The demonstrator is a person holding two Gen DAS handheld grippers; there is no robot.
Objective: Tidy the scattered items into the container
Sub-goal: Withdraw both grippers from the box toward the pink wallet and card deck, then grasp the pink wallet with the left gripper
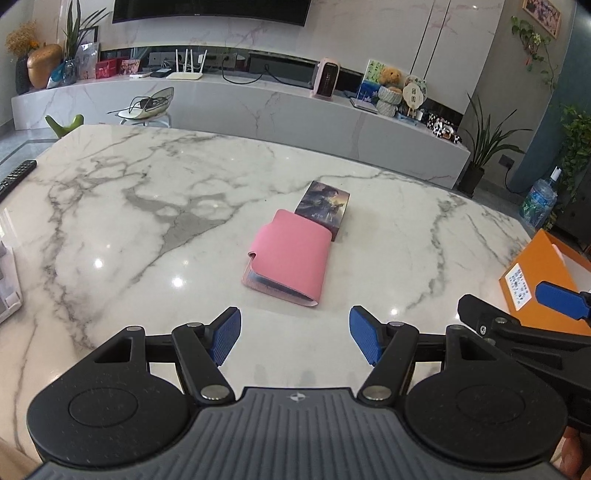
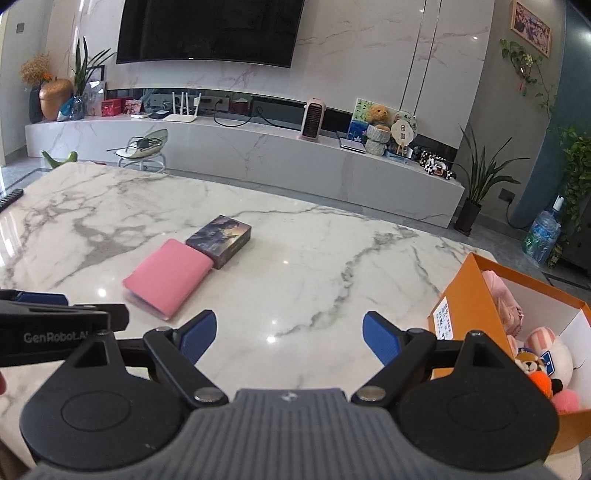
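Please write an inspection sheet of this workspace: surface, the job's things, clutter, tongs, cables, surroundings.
Surface: marble table, glossy, with lamp glare.
Job's things: pink wallet flat at mid-table, touching the picture-printed box behind it; orange box at the right edge, open, holding plush toys.
Clutter: remote control at the left edge.
Tongs: left tongs open, empty, short of the wallet; right tongs open, empty, over bare marble.
Cables: nothing seen on the table; a black cable on the TV ledge.
Surroundings: television, router, potted plant, water bottle.
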